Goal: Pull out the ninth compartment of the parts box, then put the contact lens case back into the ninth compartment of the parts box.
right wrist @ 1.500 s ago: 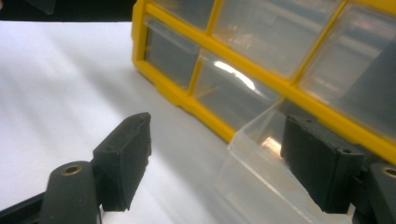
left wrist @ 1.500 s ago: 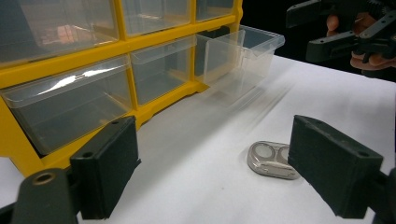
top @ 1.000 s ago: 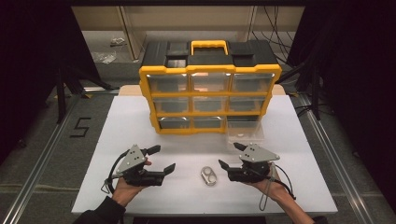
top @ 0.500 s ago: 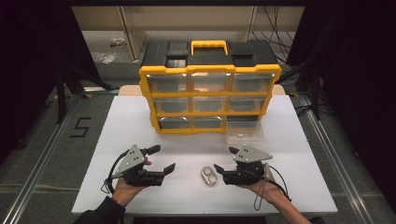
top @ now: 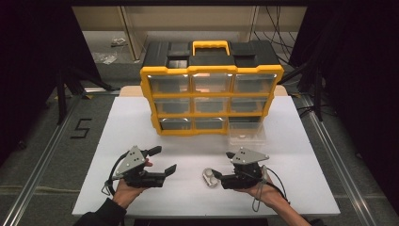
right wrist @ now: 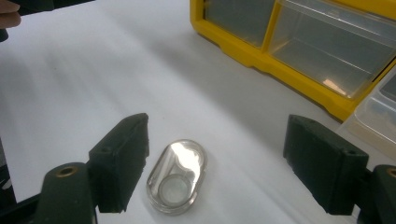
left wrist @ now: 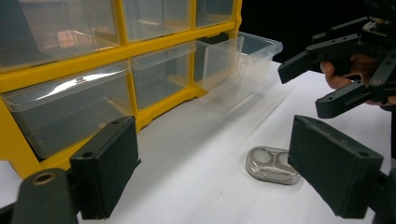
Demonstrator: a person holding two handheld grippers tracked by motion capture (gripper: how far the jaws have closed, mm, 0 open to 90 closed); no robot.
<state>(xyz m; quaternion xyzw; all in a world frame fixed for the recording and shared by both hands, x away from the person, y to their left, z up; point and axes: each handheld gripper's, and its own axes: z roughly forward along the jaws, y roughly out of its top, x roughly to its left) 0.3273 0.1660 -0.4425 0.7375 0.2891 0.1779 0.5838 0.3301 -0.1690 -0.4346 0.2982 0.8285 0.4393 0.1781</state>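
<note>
The white table (top: pixel 141 127) carries a yellow-framed drawer organizer (top: pixel 211 101) at its far middle, with a black top and a yellow handle. The organizer holds three rows of clear drawers. The bottom-right drawer (top: pixel 247 131) stands pulled out toward the person; the other drawers sit flush in the frame.

The left gripper (top: pixel 161 161) rests near the front left of the table, held in the person's left hand (top: pixel 123 190). Its jaws stand wide apart and hold nothing. They point toward the right gripper.

The right gripper (top: pixel 225 167) sits at the front right, held in the person's right hand (top: pixel 263 193). Its jaws stand wide apart and point left toward the small clear case (top: pixel 209 178).

The small clear case lies flat on the table between the two grippers, just beside the right gripper's jaw tips. It is an oblong part with rounded ends and two round lobes. In the high view its long axis runs from near-right to far-left. In the right gripper view the small clear case (right wrist: pixel 178 182) lies close to the left-hand jaw, untouched, long axis pointing away from the camera.
</note>
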